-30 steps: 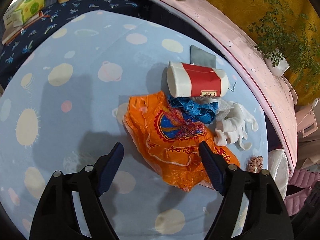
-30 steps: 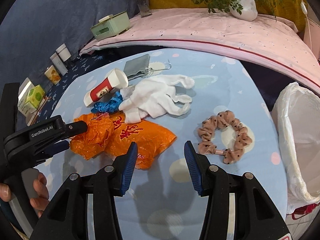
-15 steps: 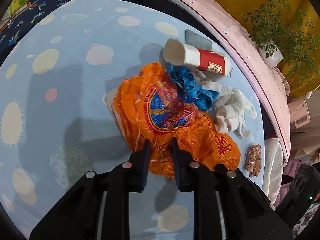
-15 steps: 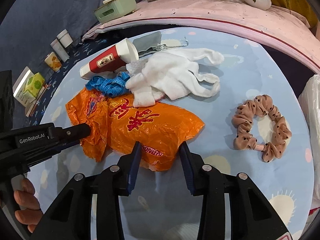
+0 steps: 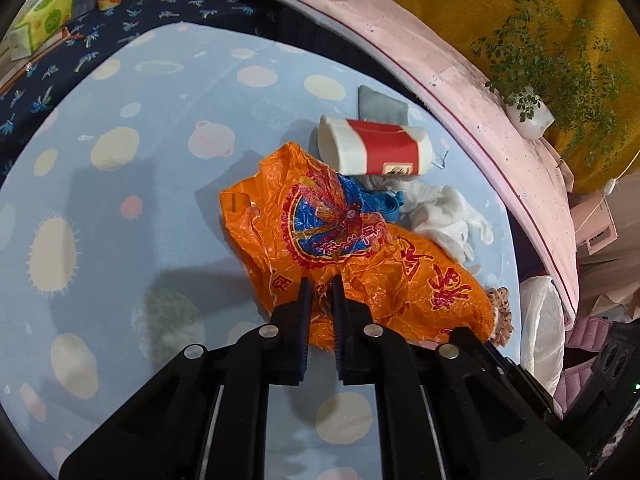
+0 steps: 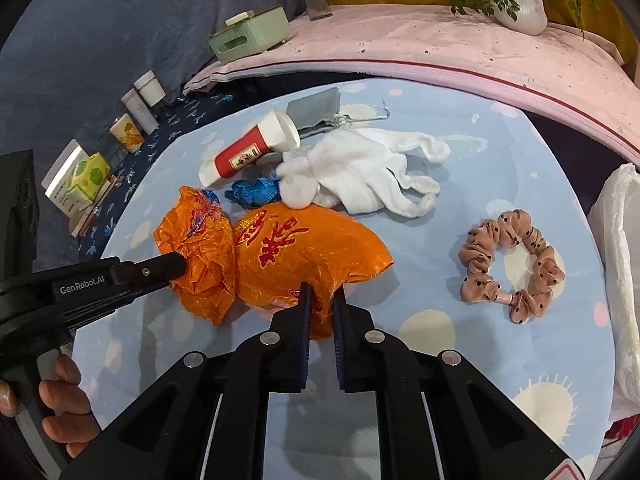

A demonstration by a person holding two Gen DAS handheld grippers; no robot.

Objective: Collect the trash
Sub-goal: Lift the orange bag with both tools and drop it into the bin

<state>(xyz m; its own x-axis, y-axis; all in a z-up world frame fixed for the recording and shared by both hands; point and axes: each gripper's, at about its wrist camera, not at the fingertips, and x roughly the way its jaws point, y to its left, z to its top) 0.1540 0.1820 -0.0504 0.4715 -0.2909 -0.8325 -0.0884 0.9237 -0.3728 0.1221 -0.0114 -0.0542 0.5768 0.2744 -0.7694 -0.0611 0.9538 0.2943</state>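
Both sets of jaws are closing now, and each has orange film between its pads. The left gripper [image 5: 320, 294] is pinching the near edge of the orange plastic bag [image 5: 340, 240], and the right gripper [image 6: 320, 300] is biting the same bag [image 6: 304, 252] further along that near edge, so the bag is caught at two spots. In the right view the left gripper [image 6: 176, 266] comes in from nine o'clock, a hand [image 6: 64, 396] on its handle.

The bag lies crumpled on the spotted blue tablecloth [image 5: 120, 220], just ahead of both grippers. It looks feather-light, thin and crinkly, probably slippery too; a small pinch could slide off, so a gathered fold is likely the safer hold.

Out at twelve o'clock from the bag: a blue scrap [image 6: 254, 192], a red-and-white paper cup [image 6: 252, 152] on its side, and white gloves [image 6: 360, 176] touching the bag's far edge. At three o'clock, well apart, a spotted hair scrunchie [image 6: 512, 264]. Past it, at the table's edge, a white bag [image 6: 616, 280], probably the bin liner.
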